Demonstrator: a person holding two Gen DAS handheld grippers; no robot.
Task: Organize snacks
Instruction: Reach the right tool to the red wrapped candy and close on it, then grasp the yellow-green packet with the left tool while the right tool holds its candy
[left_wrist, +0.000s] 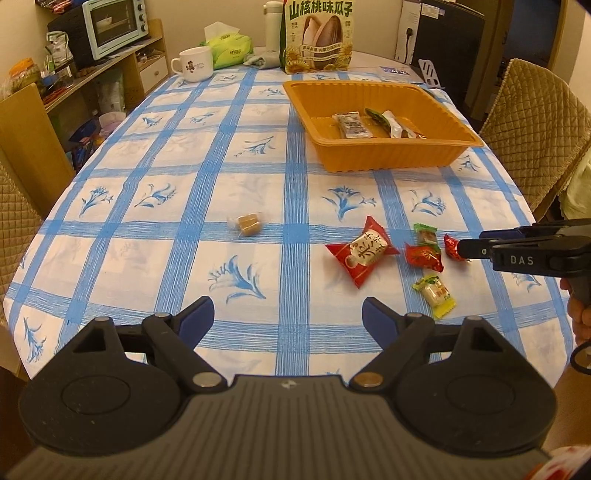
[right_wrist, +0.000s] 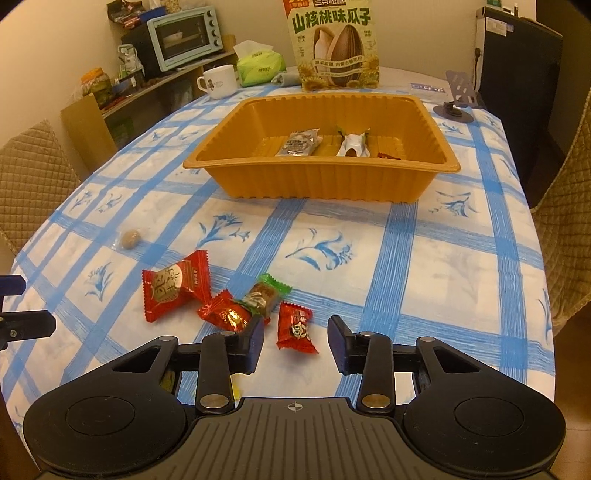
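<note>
You've got a white tablecloth (right_wrist: 443, 266) with blue checks and blue flowers, orange ribbed tray (right_wrist: 317, 184), red wrappers (right_wrist: 295, 326), green-ended candy (right_wrist: 264, 295), yellow-green candy (left_wrist: 436, 295), black grippers (left_wrist: 288, 314) with blue pads (left_wrist: 197, 317).

— What's the room like?
— Warm, yellowish light on plain cream walls (right_wrist: 424, 33). A wooden shelf unit (left_wrist: 122, 70) stands at the left with a pale blue toaster oven (left_wrist: 114, 27) on top.
— And the seating?
— Chairs with quilted tan covers (left_wrist: 535, 125) on both sides of the counter (left_wrist: 221, 155), which wears a blue-checked cloth with flower prints. A dark cabinet (right_wrist: 521, 70) stands at the far right.
</note>
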